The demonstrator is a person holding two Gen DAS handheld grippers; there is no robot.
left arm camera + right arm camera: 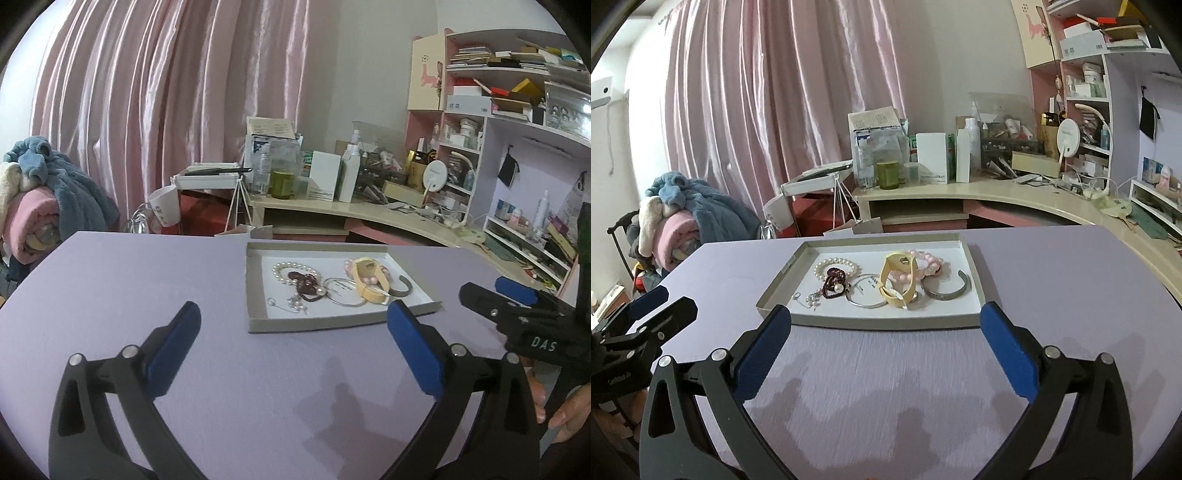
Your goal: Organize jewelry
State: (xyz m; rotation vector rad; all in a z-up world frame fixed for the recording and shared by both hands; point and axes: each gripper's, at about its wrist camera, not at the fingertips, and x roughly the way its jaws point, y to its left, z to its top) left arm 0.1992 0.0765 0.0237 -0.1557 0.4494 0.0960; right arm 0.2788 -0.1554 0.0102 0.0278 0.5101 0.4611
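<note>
Two grippers: the left gripper (pixel 293 317) and the right gripper (pixel 885 321) are held low over a lilac surface (pixel 122 280), both on the near side of the tray.
Tray: a shallow grey cardboard tray (pixel 960 322) with a white floor is set flat on the surface, toward its far edge; all the jewelry is seen inside it.
Left gripper: its blue-padded fingers (pixel 173 347) are spread wide apart, nothing is seen between them, and the tray is seen beyond the tips.
Right gripper: its fingers (pixel 1008 350) are likewise spread wide and empty, with the tray's near rim just past the tips.
Pearl bracelet: a white pearl bracelet (pixel 822 266) is laid at the tray's far left, partly overlapped by a dark red beaded piece (pixel 833 283).
Silver pieces: a small silver chain item (pixel 810 298) is seen at the tray's near left; a thin silver bangle (pixel 864 295) is laid at the middle of the tray.
Yellow band: a yellow band (pixel 897 280) is propped on edge across the tray's middle, leaning over a pink bead bracelet (pixel 929 264).
Cuff: an open grey metal cuff (pixel 947 291) is laid flat at the tray's right end, just beside the pink beads.
Hand: part of a hand (pixel 565 417) is seen behind the right gripper, well to the near right of the tray.
Backdrop: pink curtains (pixel 757 92) and a cluttered desk (pixel 1015 192) are seen beyond the tray.
</note>
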